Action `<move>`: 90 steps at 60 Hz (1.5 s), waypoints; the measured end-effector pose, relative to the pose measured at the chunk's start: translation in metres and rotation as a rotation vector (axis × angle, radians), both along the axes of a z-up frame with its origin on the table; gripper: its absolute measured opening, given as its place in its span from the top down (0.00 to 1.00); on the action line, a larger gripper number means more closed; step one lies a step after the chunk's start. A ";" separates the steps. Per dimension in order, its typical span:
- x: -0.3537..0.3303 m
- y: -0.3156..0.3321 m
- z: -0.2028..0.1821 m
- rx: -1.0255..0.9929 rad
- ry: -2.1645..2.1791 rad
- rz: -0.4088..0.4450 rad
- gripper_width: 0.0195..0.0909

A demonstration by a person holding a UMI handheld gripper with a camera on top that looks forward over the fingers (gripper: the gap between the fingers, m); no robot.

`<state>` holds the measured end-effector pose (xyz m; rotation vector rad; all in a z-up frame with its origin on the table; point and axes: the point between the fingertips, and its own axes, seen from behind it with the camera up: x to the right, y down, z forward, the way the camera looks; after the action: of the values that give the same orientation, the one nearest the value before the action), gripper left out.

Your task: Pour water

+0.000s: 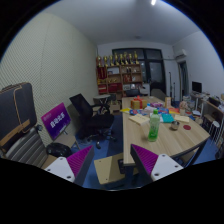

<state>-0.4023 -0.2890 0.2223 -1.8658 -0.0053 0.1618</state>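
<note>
Beyond the gripper, well ahead of its fingers, we are looking at one green bottle standing upright near the front edge of a long wooden surface. It is standing apart from the fingers, with nothing touching it on the gripper's side. We are holding the gripper wide: its two fingers are spread well apart, each one showing a single purple pad on its inner face, and nothing is sitting between them. Only the floor and a low wooden piece are showing in the gap.

Around the bottle, the surface is carrying a scatter of small things behind it and to its right; we are seeing white, red and teal shapes there, but they are too small for us to count or name. Past the far end of the surface, one set of orange-brown shelves is standing against the back wall, filled with items we cannot make out. To the left of the surface, we are counting one black office chair. Further left, one screen is glowing purple with white lettering, and beside it one dark upright panel is standing. One ceiling light is shining overhead.
</note>
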 end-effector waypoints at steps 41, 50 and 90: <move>0.181 0.178 -0.083 0.057 -0.043 -0.116 0.12; 0.221 0.255 -0.102 0.080 -0.090 -0.091 0.11; 0.221 0.373 -0.148 0.133 -0.169 0.083 0.64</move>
<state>-0.1810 0.0844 0.0744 -1.7426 -0.2055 0.0587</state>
